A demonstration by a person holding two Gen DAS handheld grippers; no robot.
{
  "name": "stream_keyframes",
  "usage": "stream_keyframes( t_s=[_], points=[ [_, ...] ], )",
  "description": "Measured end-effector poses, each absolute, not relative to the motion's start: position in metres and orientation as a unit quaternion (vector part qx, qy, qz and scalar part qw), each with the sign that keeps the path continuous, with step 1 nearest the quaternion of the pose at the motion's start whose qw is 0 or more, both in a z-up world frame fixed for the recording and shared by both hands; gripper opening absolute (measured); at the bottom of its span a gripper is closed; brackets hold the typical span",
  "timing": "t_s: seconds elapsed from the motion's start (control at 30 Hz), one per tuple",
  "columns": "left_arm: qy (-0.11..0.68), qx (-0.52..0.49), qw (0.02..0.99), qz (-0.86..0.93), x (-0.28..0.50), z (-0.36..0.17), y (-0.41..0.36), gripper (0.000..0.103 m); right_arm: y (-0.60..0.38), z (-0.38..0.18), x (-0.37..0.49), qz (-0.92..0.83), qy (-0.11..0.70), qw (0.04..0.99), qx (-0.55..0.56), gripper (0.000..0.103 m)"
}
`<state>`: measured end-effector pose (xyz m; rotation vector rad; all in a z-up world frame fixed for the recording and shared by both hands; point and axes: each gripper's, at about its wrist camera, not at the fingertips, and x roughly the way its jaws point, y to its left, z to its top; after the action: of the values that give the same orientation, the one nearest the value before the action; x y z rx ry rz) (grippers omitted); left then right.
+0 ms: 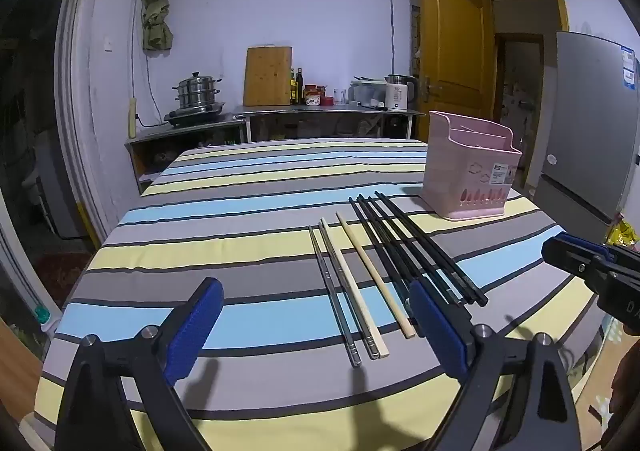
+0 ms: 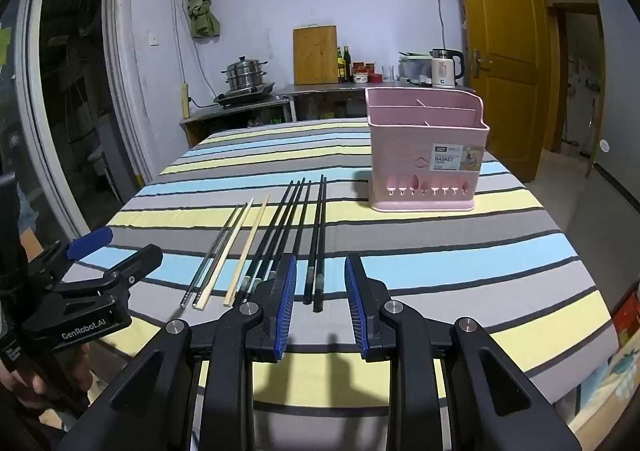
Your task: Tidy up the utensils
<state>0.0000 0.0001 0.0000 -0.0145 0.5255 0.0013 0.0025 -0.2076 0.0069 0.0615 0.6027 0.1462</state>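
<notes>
Hovering above the near edge of a striped cloth-covered table (image 1: 224, 235), tilting downward: left gripper (image 1: 316, 327) spread wide, right gripper (image 2: 321, 305) parted narrowly, both holding nothing. Lying side by side before them: metal, pale wooden (image 1: 362, 283) and black chopsticks (image 2: 316, 235). Standing beyond the chopsticks: pink plastic divided utensil basket (image 2: 424, 155).

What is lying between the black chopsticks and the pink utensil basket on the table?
Nothing: only bare striped tablecloth separates the black chopsticks from the pink utensil basket, clearest in the right wrist view.
</notes>
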Motion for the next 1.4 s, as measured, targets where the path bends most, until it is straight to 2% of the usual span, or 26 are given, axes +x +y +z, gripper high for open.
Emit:
stream_keyframes(
  t_s=[1.4],
  points=[
    [0.261,-0.009,0.965,-0.009,0.002,0.0,-0.006,0.095,-0.212,0.008,0.004,0.072,0.296,0.952,0.03,0.026]
  ],
)
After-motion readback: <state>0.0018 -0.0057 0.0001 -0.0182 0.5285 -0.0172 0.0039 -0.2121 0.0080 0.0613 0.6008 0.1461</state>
